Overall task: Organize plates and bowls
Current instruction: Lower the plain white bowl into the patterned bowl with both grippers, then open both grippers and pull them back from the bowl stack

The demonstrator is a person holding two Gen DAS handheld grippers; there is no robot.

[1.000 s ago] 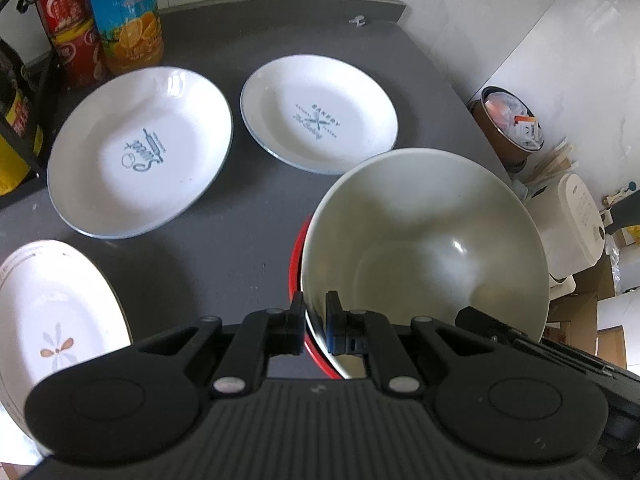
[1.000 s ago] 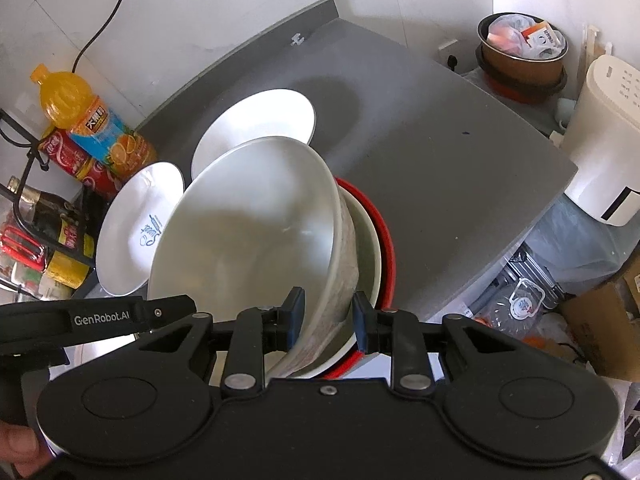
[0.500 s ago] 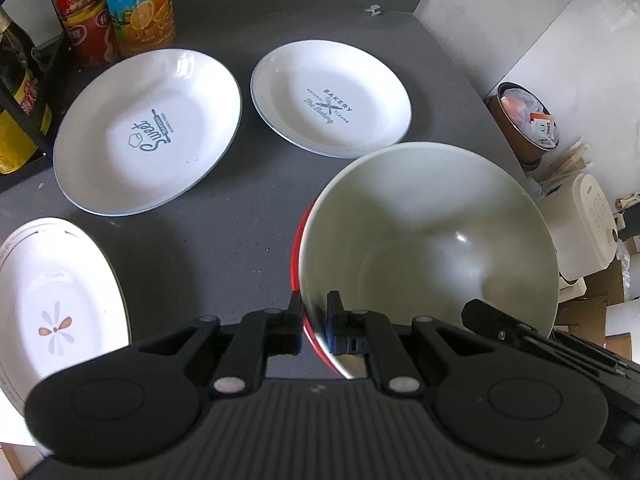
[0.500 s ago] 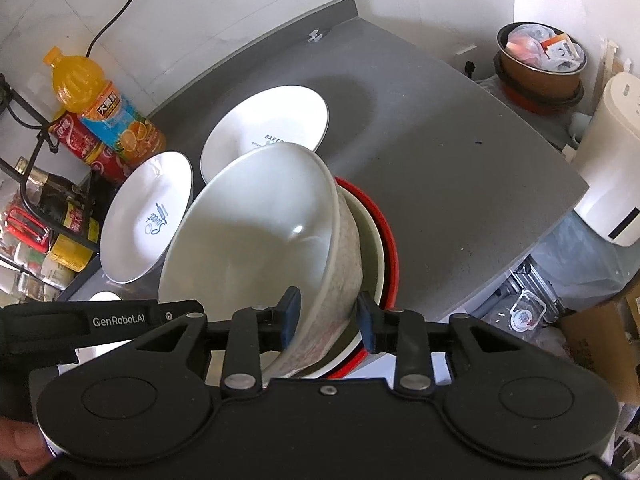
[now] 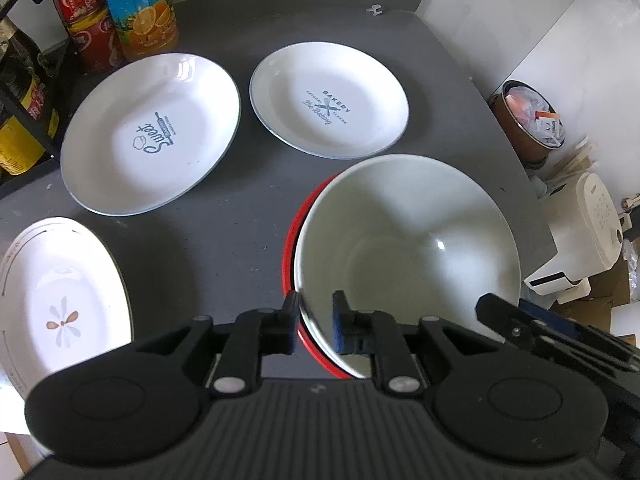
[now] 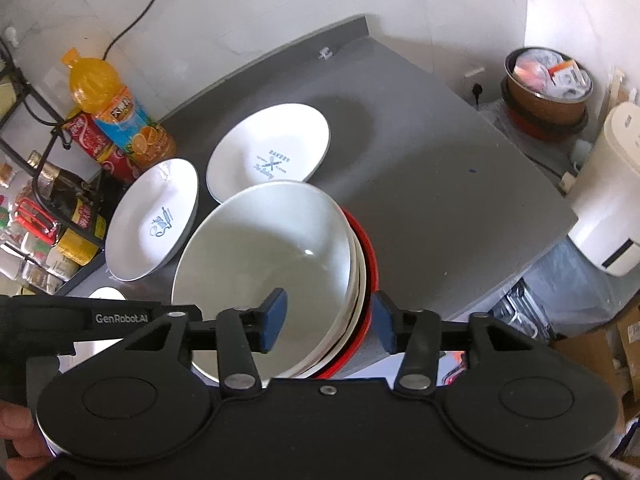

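Flower plate: left side cut by frame edge, near end behind the left gripper body. In the right wrist view only a sliver of it shows. Red bowl: just a rim arc visible, the rest under the white bowl. Bowls between them: only edges show, count unclear. Bottles: tops cropped. Rack items too blurred to identify. Hand: only fingertips in frame, bottom left.
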